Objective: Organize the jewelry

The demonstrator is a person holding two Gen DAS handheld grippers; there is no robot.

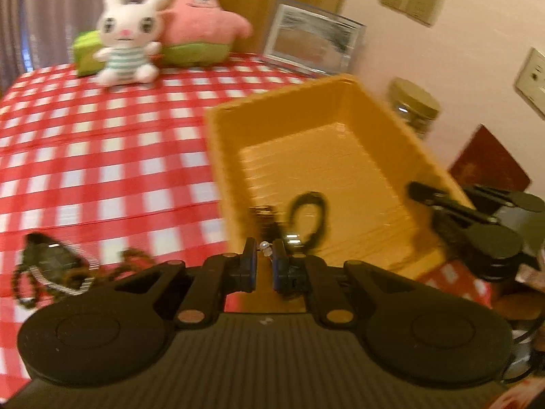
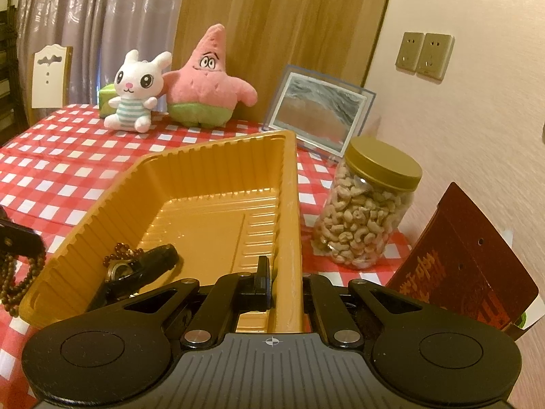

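Checked cloth, tray [image 2: 211, 184] partly filled.
Your left gripper [image 1: 264, 263] pinches a small pearl piece over it; right gripper [image 2: 286, 283] clamps the rim. Watch [image 2: 136, 266] in; beads [image 1: 27, 286] left.

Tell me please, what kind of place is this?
Probably a room in a home, at a dining table. A red checked tablecloth covers it, plush toys sit at the back, a jar of cashews stands near a wall with sockets, and curtains hang behind.
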